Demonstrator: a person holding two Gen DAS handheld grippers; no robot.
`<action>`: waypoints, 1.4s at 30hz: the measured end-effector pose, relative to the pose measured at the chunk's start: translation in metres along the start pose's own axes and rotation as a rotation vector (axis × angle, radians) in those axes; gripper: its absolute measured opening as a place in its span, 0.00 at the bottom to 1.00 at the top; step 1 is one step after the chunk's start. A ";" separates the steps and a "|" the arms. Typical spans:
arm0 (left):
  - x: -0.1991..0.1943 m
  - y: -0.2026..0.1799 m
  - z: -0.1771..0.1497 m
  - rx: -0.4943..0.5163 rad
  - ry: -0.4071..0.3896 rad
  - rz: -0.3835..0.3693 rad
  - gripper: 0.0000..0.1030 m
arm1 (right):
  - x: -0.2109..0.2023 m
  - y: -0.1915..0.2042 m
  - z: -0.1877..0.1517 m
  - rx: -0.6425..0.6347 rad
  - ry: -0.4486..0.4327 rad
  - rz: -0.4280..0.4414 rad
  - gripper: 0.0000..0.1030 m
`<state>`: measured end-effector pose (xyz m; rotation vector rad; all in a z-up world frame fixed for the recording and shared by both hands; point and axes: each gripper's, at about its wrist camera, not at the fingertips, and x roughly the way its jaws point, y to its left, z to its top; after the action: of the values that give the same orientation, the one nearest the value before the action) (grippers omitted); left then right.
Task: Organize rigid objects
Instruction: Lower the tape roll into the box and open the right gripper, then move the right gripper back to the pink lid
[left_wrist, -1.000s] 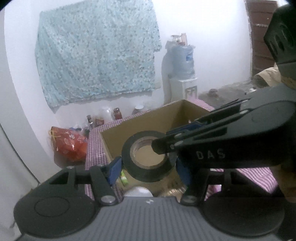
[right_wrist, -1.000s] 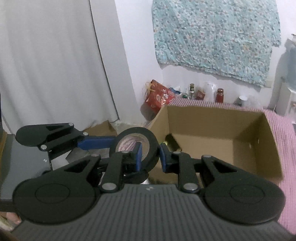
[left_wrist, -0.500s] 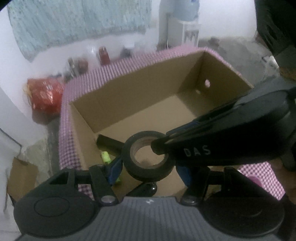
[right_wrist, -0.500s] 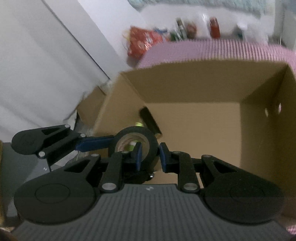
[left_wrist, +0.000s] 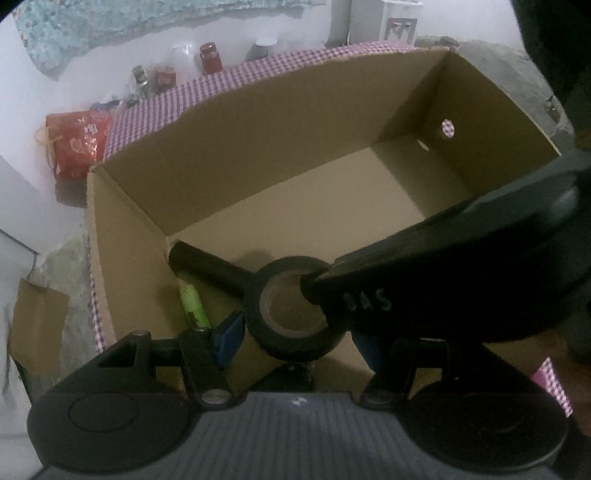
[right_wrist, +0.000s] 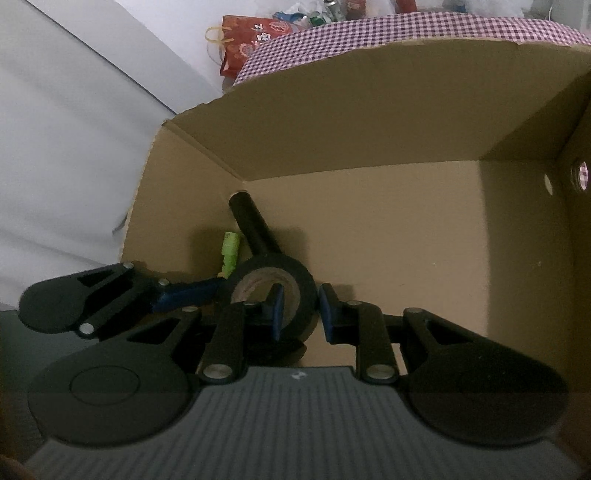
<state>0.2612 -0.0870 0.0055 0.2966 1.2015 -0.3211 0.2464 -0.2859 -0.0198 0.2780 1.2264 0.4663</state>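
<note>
A roll of black tape (left_wrist: 293, 308) is held over the near left part of an open cardboard box (left_wrist: 258, 125). My right gripper (right_wrist: 300, 312) is shut on the tape (right_wrist: 295, 273), one finger through its hole and one outside its wall. My left gripper (left_wrist: 295, 338) also has its blue pads on either side of the roll, touching it. In the left wrist view the right gripper's black body (left_wrist: 461, 273) covers the tape's right side. A black cylinder (right_wrist: 253, 225) and a green marker (right_wrist: 229, 253) lie on the box floor at the left.
The box stands on a table with a purple checked cloth (left_wrist: 236, 79). Jars and bottles (left_wrist: 208, 59) and a red bag (left_wrist: 75, 142) sit beyond it by the white wall. A white curtain (right_wrist: 74, 147) hangs at the left.
Both grippers tipped down and moved forward with the tape, from in front of the box to over its inside. The box floor, black cylinder and green marker came into view.
</note>
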 end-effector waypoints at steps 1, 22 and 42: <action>0.002 0.000 0.000 0.002 0.001 0.003 0.63 | 0.000 -0.001 0.001 0.003 0.000 0.002 0.20; -0.117 -0.006 -0.055 0.013 -0.307 -0.035 0.91 | -0.143 -0.011 -0.073 0.045 -0.326 0.311 0.28; -0.086 -0.044 -0.181 -0.210 -0.456 -0.430 1.00 | -0.143 -0.088 -0.299 0.243 -0.606 -0.018 0.54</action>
<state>0.0604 -0.0489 0.0242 -0.2171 0.8275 -0.5959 -0.0573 -0.4450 -0.0359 0.5687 0.6874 0.1898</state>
